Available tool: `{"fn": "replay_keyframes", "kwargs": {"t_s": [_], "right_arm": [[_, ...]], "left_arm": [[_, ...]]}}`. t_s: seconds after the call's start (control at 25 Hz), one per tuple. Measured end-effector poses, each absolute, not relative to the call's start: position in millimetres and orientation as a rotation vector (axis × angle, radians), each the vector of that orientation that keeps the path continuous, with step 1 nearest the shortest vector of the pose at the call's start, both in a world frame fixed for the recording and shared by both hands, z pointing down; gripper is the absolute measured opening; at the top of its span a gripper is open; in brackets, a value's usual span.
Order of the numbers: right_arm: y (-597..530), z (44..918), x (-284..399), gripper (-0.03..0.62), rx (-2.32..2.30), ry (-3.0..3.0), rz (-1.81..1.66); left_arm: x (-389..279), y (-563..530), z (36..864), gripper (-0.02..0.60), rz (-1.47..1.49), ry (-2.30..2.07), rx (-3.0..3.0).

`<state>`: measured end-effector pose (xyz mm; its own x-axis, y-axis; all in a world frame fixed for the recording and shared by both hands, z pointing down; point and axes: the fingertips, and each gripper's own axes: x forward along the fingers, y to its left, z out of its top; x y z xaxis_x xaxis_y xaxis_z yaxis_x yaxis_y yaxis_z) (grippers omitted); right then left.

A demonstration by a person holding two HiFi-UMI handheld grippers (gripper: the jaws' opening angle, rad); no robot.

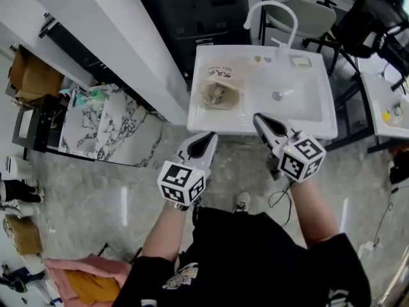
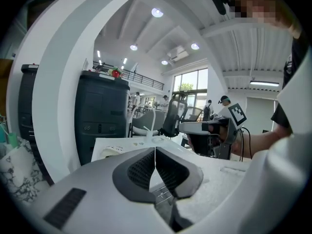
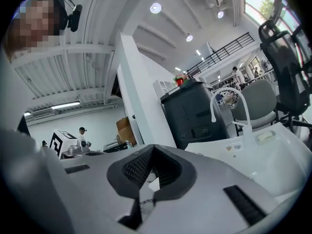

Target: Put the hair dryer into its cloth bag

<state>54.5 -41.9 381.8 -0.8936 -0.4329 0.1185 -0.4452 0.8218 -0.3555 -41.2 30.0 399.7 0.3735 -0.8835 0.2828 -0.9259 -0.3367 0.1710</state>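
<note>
1. The left gripper (image 1: 209,137), a grey two-jaw tool with dark ribbed pads, has its jaws closed. In the left gripper view the pad tips meet along a thin seam.
2. The right gripper (image 1: 258,118), of the same build, also has its jaws pressed pad against pad.
3. Both point forward from the torso, side by side but apart, with their tips angled slightly toward each other.
4. Behind the left jaws sits a white marker cube (image 1: 181,183), and behind the right jaws a second marker cube (image 1: 301,157).
5. The bare left forearm (image 1: 165,232) and bare right forearm (image 1: 314,210) run back from the cubes to the body.
</note>
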Motion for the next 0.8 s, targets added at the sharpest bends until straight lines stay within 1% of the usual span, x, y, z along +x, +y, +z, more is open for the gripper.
{"fn": "replay_keyframes", "kwargs": {"t_s": [0.36,0.56,0.8], "right_arm": [[-18.5,388.0,14.5,-0.003,0.717,-2.954,0.642],[0.3,386.6,-9.5,-0.003,0.778,-2.936,0.668],[22.1,383.7,-30.4,-0.003,0.886,-2.898,0.635]], "left_arm": [[-76.8,53.1,403.0,0.005,0.207,-1.576,2.326],[-103.5,69.0,401.5,0.005,0.145,-1.502,2.335],[-129.4,83.3,397.7,0.005,0.149,-1.433,2.400]]}}
